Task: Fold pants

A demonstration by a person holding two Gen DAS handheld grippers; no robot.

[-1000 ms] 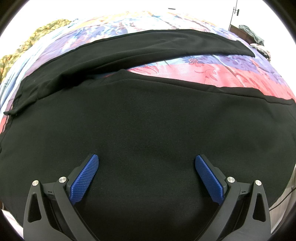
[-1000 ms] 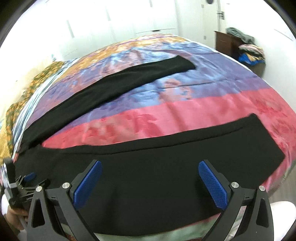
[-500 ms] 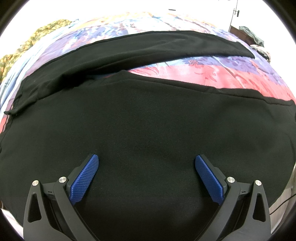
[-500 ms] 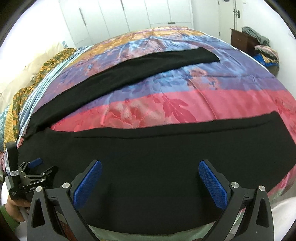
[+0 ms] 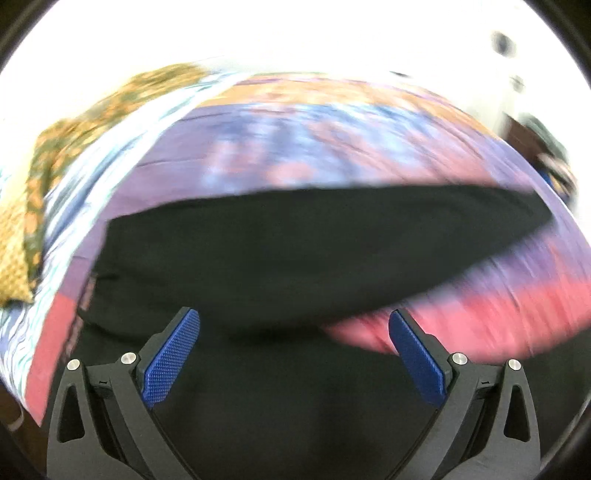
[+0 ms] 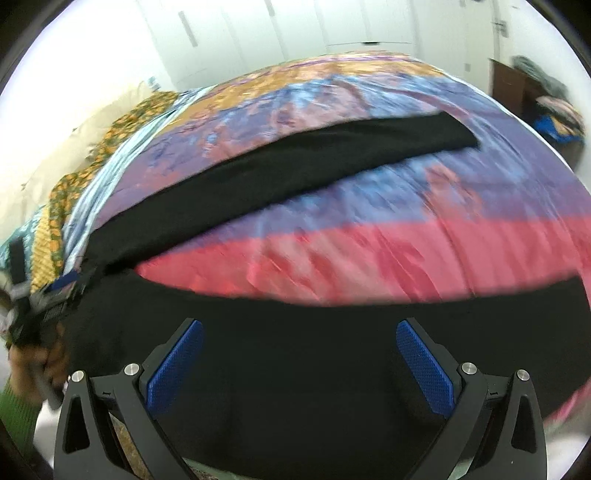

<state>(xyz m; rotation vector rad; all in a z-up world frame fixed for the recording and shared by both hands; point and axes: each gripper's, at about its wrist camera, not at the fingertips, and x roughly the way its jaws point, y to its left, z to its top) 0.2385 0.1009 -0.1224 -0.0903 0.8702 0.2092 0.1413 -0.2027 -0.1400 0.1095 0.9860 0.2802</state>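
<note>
Under us lies a bed covered by a floral bedspread (image 6: 369,258) banded in pink, purple and orange, with white wardrobe doors (image 6: 295,29) at the top of the right wrist frame. Our left gripper (image 5: 293,354) is spread wide, holding nothing, over the black pants (image 5: 295,251). Our right gripper (image 6: 299,362) is equally wide and empty above the near leg. We see the far leg (image 6: 295,166) run diagonally toward the upper right. At lower left, a hand (image 6: 40,365) in a green sleeve grips the other tool.
</note>
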